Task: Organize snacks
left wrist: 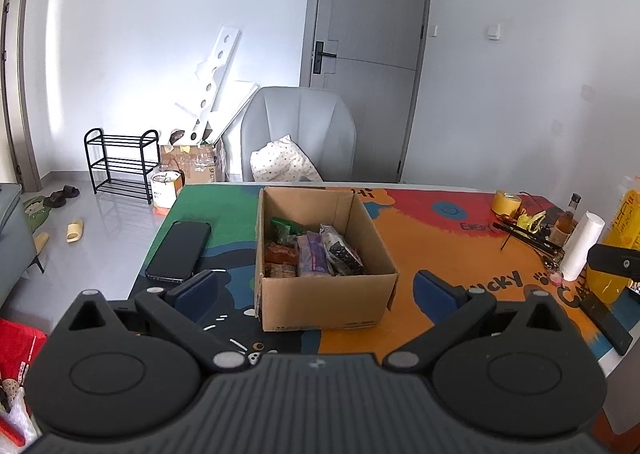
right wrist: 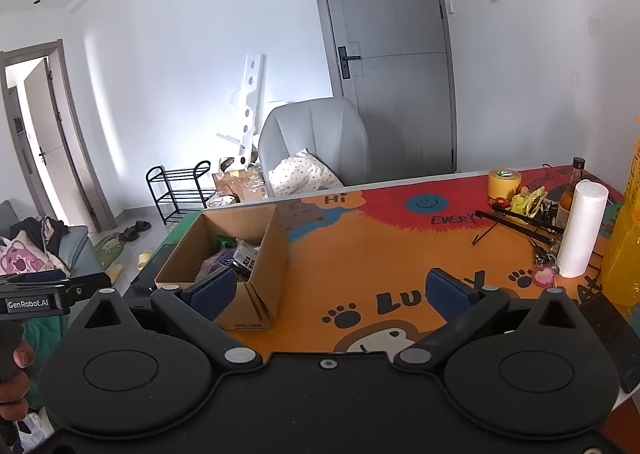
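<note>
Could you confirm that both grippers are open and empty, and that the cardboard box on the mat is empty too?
Not quite: the cardboard box is not empty. The left wrist view shows snack packets inside it. The left gripper and right gripper are indeed open and empty.

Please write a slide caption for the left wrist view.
Open left tool faces brown cardboard box holding snack packets.

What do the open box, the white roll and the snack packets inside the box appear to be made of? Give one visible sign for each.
Box: corrugated cardboard, matte brown, with folded flaps.
White roll: probably paper towel, soft matte white, though its texture is unclear.
Snack packets: likely plastic film, glossy and crinkled.
</note>
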The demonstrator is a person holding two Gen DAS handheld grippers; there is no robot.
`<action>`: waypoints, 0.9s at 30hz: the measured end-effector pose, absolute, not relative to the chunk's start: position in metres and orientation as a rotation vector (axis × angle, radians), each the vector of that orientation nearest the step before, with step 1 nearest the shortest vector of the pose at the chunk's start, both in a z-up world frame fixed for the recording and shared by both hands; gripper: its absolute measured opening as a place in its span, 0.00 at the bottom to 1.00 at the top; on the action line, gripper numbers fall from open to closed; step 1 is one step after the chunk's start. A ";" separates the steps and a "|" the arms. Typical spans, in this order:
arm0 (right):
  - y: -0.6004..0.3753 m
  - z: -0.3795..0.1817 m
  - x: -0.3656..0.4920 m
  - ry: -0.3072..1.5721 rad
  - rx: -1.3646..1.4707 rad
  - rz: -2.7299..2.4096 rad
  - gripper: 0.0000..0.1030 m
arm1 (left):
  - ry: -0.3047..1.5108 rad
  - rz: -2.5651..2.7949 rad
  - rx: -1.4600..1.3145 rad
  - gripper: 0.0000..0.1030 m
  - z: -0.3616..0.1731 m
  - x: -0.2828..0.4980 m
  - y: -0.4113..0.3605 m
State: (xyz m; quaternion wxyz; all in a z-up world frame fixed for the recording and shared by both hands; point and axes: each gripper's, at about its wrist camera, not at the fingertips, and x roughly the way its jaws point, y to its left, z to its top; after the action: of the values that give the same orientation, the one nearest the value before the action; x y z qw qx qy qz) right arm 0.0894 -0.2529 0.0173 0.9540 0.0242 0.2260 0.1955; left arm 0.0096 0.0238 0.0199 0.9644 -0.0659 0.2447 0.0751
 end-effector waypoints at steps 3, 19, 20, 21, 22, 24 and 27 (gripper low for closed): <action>-0.253 0.017 0.089 0.460 0.048 0.395 1.00 | 0.497 0.148 -0.130 1.00 0.020 0.009 0.022; -0.254 0.016 0.090 0.464 0.044 0.396 1.00 | 0.498 0.144 -0.126 1.00 0.020 0.009 0.021; -0.255 0.016 0.090 0.465 0.042 0.395 1.00 | 0.498 0.144 -0.127 1.00 0.020 0.009 0.021; -0.254 0.016 0.091 0.467 0.040 0.391 1.00 | 0.498 0.144 -0.127 1.00 0.020 0.009 0.021; -0.254 0.016 0.091 0.468 0.039 0.387 1.00 | 0.497 0.144 -0.126 1.00 0.020 0.009 0.021; -0.254 0.016 0.091 0.469 0.040 0.390 1.00 | 0.497 0.143 -0.124 1.00 0.020 0.008 0.021; -0.253 0.016 0.090 0.468 0.034 0.392 1.00 | 0.497 0.142 -0.123 1.00 0.020 0.008 0.020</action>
State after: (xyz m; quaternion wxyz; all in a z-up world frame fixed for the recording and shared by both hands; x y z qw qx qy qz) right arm 0.0905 -0.2526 0.0162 0.9536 0.0166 0.2303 0.1931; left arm 0.0082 0.0198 0.0205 0.9650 -0.0606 0.2455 0.0703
